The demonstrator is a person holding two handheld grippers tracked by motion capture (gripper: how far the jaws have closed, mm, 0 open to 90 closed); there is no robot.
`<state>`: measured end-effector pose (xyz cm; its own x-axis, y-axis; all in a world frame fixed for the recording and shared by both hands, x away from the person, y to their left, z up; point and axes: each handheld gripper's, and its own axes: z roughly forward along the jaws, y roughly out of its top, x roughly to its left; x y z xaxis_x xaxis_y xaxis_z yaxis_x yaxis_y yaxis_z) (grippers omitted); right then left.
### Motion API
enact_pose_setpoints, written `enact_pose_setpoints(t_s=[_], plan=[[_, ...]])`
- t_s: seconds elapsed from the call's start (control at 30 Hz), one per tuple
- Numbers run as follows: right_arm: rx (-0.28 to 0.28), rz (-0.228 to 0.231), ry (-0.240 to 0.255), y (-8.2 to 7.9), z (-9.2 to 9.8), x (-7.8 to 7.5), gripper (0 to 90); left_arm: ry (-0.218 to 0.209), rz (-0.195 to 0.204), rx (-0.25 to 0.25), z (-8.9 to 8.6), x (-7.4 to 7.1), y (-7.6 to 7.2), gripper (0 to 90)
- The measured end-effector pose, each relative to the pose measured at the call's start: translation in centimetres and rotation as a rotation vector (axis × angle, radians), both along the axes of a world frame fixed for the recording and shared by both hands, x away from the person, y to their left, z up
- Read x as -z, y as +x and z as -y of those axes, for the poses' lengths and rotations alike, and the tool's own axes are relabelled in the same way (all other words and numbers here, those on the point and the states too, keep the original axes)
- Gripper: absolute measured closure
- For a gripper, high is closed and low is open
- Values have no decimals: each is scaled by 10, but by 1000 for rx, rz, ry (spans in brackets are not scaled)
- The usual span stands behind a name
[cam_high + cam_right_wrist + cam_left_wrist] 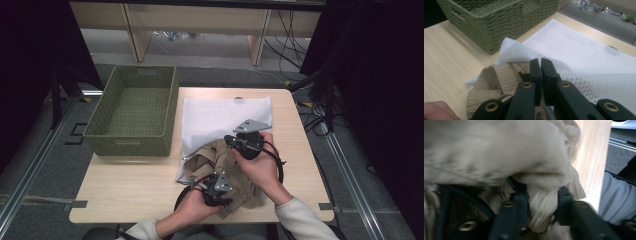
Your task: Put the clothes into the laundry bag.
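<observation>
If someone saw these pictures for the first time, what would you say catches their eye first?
Probably the crumpled beige garment at the near middle of the table, with the left gripper shut on a fold of it. Just beyond, the right gripper pinches the edge of a white mesh bag whose opening the garment lies at. A green woven basket, seemingly empty, sits at the table's far left.

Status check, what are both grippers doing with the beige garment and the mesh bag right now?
Left gripper clamped on beige garment near table's front edge. Right gripper shut on white mesh bag at its opening. Garment partly inside bag. Green basket stands clear.
</observation>
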<state>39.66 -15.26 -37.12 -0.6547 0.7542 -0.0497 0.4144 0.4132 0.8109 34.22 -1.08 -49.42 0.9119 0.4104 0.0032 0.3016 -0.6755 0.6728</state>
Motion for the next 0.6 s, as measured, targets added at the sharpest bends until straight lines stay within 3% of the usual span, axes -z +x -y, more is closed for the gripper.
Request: enact_pose_setpoints(t_s=[0.1,0.23,0.27,0.3,0.33,0.43,0.47,0.53,0.57,0.6], plan=[[-5,1,1,-1,-1,-1,892,-26,-9,-13,-1,-3,4,795],[-13,25,20,-6,-3,-6,893,-129,-15,-49,-2,-13,10,803],[2,28,44,-8,-4,-7,893,-145,3,-67,-3,-17,12,803],[-19,35,36,-7,-3,-9,893,-173,3,-81,-2,-21,14,804],[-16,31,43,-8,-3,-11,893,-214,20,-124,-1,-24,15,804],[-14,42,49,-11,-3,-15,893,-252,44,-149,-5,-38,24,804],[-23,65,41,-10,-2,-16,893,-223,74,-136,-9,-44,29,805],[-16,53,64,-13,-3,-18,893,-245,81,-156,-13,-52,36,805],[-29,54,60,-14,-3,-19,893,-268,62,-162,-15,-55,38,805],[-25,68,58,-15,-4,-21,893,-260,113,-189,-18,-61,43,805]])
